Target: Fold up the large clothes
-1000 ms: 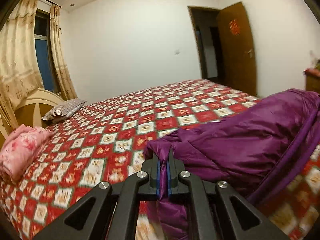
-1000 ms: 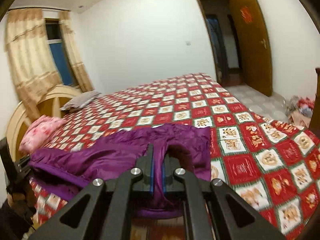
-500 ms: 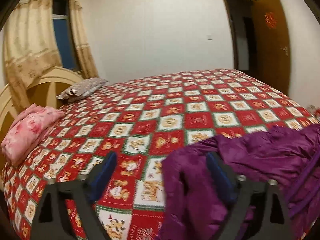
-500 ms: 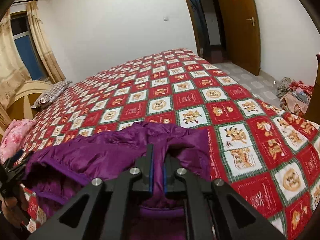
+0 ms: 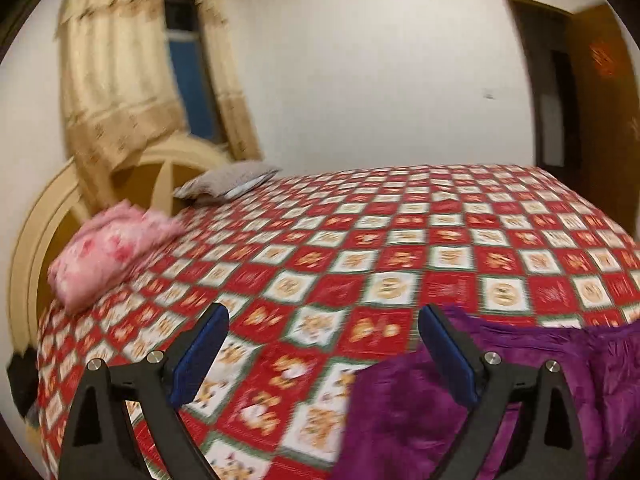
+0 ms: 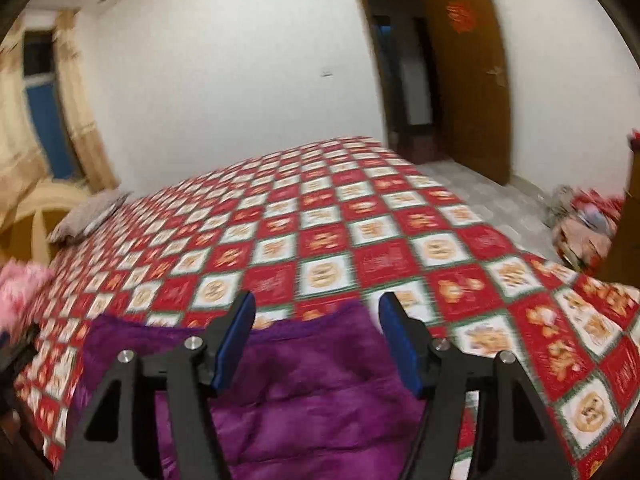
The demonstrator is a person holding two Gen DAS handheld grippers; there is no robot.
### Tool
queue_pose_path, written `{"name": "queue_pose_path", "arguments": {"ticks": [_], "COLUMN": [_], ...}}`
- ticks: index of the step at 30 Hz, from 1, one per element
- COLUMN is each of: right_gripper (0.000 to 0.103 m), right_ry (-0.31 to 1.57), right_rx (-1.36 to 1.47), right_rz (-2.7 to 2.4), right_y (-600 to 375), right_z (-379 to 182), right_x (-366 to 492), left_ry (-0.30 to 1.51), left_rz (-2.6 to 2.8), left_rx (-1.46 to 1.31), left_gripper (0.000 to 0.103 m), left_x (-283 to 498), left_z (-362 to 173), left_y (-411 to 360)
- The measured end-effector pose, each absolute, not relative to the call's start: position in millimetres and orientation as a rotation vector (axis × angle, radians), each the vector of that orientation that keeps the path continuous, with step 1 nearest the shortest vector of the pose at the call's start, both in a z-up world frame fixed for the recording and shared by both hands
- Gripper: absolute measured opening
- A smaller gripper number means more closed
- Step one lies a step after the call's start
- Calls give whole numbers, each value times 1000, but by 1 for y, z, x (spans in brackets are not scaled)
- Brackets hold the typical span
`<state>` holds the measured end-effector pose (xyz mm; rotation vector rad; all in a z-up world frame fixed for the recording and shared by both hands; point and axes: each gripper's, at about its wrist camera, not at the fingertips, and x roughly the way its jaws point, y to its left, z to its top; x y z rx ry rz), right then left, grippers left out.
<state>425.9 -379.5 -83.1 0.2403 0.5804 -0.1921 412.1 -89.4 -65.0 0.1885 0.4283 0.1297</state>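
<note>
Purple jacket [image 6: 320, 392] lies loose beneath the just-opened right claw [image 6: 318, 338]; left claw [image 5: 324, 354] spread empty; slick fabric may unfold.

i see the bed [image 5: 400, 240] under a red-and-white checked cover. on it, near my edge, lies the purple coat [image 6: 320, 380]. a pink bundle [image 5: 112, 248] sits at the head end, with a grey pillow [image 5: 228, 184] beyond it.
</note>
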Motion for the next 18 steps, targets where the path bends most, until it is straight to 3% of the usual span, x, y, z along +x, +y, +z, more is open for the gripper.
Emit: {"name": "queue_pose_path", "arguments": {"ticks": [2,4,11,18], "right_gripper": [53,48,47,47], "right_ry": [651,729,824,818], "right_rx": [206,173,155,127], "right_rz": [-136,-104,-150,-155], "right_y": [-358,-339,-332,-330], "right_z": [-97,-117,-180,-194], "right_x": [445,463,479,480], "left_ry": [449,488,631,645], "left_rz": [75,65,96,94], "left_rx": [235,276,400,377], "left_gripper": [96,96,96,96], "left_x": [420,431,461,463], "left_z": [-74,-90,-169,-182], "left_y": [-116,-136,-163,-160]}}
